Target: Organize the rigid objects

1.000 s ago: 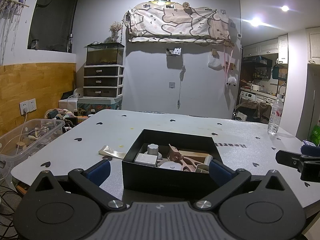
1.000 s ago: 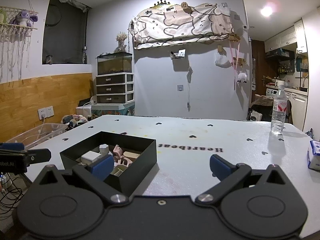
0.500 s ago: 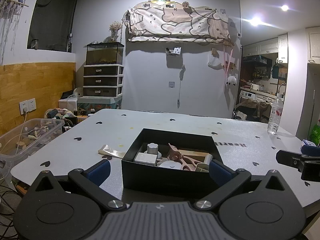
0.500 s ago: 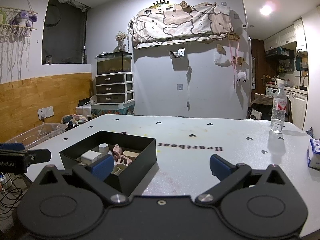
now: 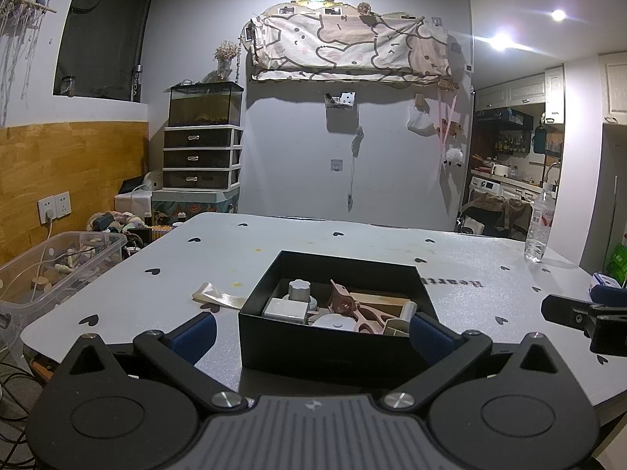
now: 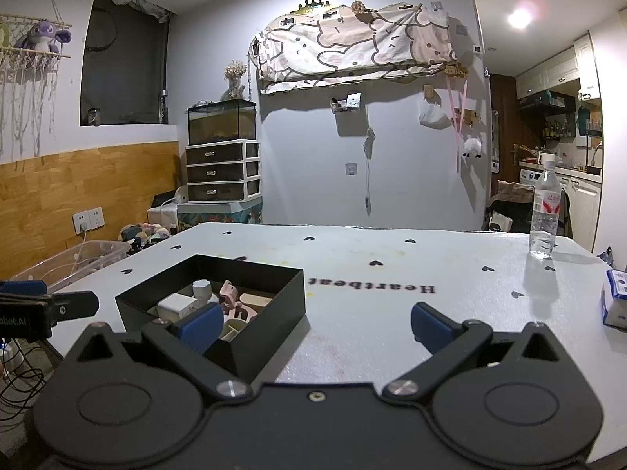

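We find the left gripper (image 5: 311, 331) low in the left wrist view, jaws released and wide apart, holding nothing. Its blue pads (image 5: 194, 331) flank the near wall of the box (image 5: 329, 346), which sits at centre frame on the tabletop (image 5: 392, 246); we cannot tell whether either pad touches it.

The box is black, open-topped and holds several rigid objects: a grey knob (image 5: 299, 290) upright at the rear left, a white block (image 5: 286, 309) in front of it, a pink piece (image 5: 347, 305) leaning at the middle, a white round piece (image 5: 333, 320) near the front and a tan slab (image 5: 380, 299) toward the right. A beige strip (image 5: 213, 295) lies flat on the tabletop just left of the box.

In the right wrist view, the right gripper (image 6: 313, 323) occupies the lower frame, jaws likewise released and empty. Its left pad (image 6: 200, 325) overlaps the box (image 6: 270, 321) in the picture, at lower left; the right pad stands over bare tabletop (image 6: 392, 313). The word "Heartbeat" (image 6: 371, 285) reads upside down at centre.

A water bottle (image 6: 545, 211) stands upright at the far right edge of the tabletop. A blue and white carton (image 6: 615, 302) sits at the right margin. A clear bin (image 5: 51, 266) with cables stands off the tabletop at lower left of the left wrist view.
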The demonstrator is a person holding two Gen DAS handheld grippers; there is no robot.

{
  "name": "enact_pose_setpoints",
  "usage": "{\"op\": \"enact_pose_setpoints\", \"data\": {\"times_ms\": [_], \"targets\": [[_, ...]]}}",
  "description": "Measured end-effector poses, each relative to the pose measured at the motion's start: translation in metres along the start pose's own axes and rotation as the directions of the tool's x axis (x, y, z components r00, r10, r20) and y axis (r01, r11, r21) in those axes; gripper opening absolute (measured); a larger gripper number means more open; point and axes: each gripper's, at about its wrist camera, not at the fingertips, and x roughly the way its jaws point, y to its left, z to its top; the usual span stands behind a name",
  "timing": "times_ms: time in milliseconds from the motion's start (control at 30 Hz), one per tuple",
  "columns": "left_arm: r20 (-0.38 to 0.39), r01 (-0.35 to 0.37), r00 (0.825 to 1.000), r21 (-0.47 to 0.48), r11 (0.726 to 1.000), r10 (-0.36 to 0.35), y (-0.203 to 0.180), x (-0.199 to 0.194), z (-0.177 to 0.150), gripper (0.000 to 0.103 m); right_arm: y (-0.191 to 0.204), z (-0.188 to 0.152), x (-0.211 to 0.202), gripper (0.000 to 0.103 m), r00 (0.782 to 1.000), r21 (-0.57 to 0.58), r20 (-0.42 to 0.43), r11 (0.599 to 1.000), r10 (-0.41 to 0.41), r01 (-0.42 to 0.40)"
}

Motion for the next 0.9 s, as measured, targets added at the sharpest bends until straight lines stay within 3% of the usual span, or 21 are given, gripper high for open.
{"op": "enact_pose_setpoints", "data": {"times_ms": [900], "targets": [[-0.006, -0.011, 1.0, -0.006, 1.0, 0.011, 0.0003, 0.0044, -0.0061, 0.103, -0.0013, -0.0006, -0.0006, 0.103, 1.0, 0.002, -0.004, 1.0, -0.002, 0.002]]}}
